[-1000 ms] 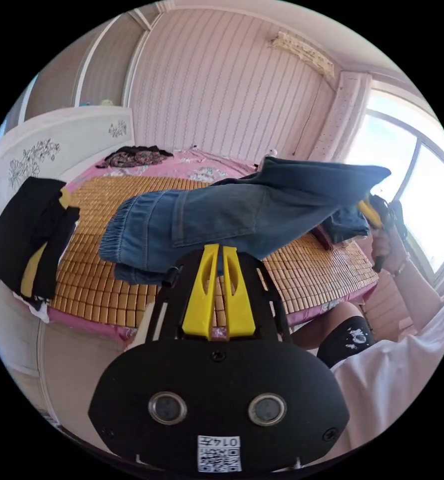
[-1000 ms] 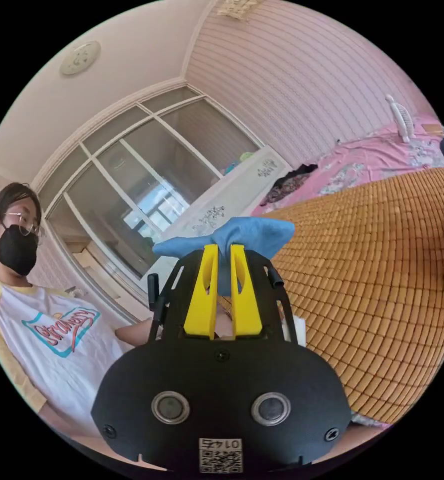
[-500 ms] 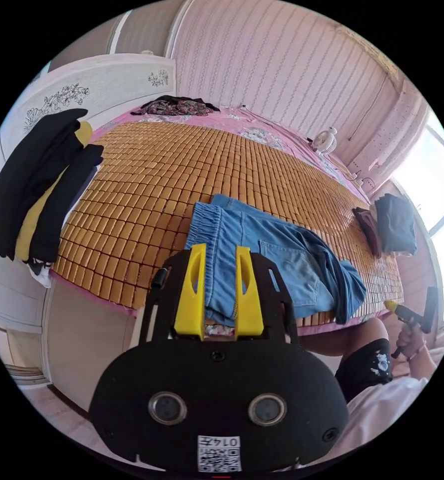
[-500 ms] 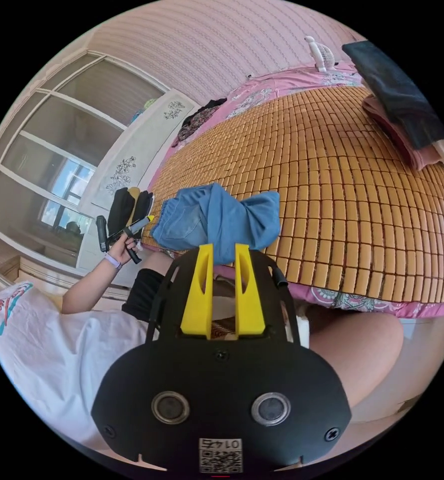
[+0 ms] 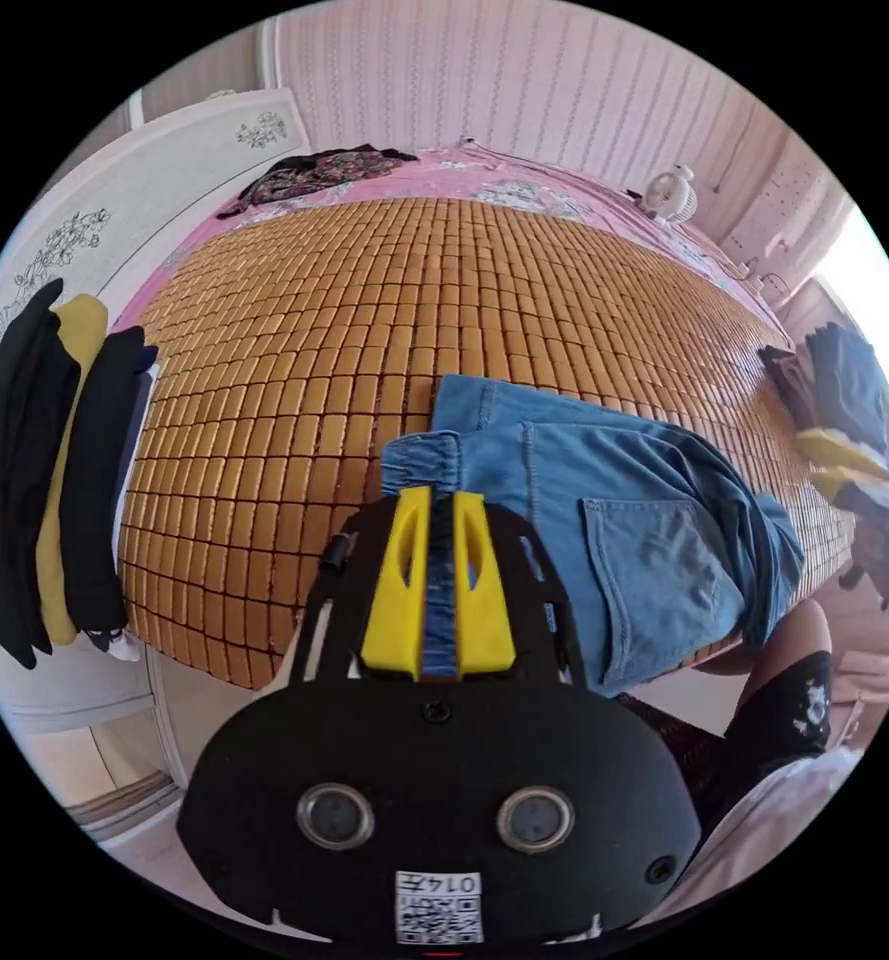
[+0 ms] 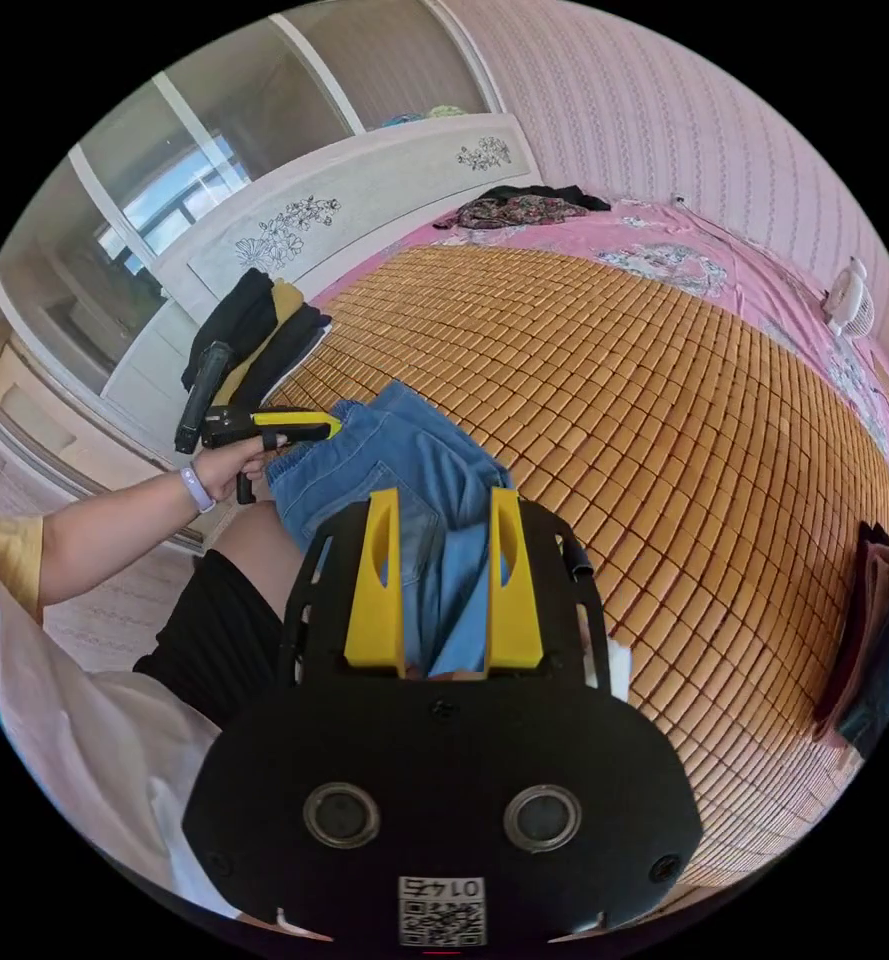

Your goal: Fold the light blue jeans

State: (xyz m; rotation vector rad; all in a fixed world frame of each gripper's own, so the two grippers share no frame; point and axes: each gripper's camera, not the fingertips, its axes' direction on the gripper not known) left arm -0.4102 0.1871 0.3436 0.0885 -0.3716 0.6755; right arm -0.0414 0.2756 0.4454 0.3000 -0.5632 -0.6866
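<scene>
The light blue jeans (image 5: 604, 500) lie folded on the bamboo mat (image 5: 364, 300) at the bed's near edge, back pocket up. My left gripper (image 5: 440, 497) is shut on the elastic waistband, a strip of denim pinched between its yellow jaws. In the right gripper view the same gripper (image 6: 329, 425) sits in a hand at the waistband end of the jeans (image 6: 384, 470). My right gripper (image 6: 442, 495) stands open at the opposite end, jaws wide apart with bunched denim between them. It appears blurred at the right edge (image 5: 844, 465) of the left gripper view.
Black and yellow clothes (image 5: 54, 470) hang over the white bed end (image 6: 364, 210). A dark and maroon folded stack (image 6: 884, 620) sits on the mat's far side. A patterned dark garment (image 5: 304, 170) and small white fan (image 5: 669, 192) lie beyond. The person's knee is beside the bed.
The jeans, held up in the air a second ago, now lie on the mat. The left gripper has since closed on the waistband. The right jaws have spread wider over the other end.
</scene>
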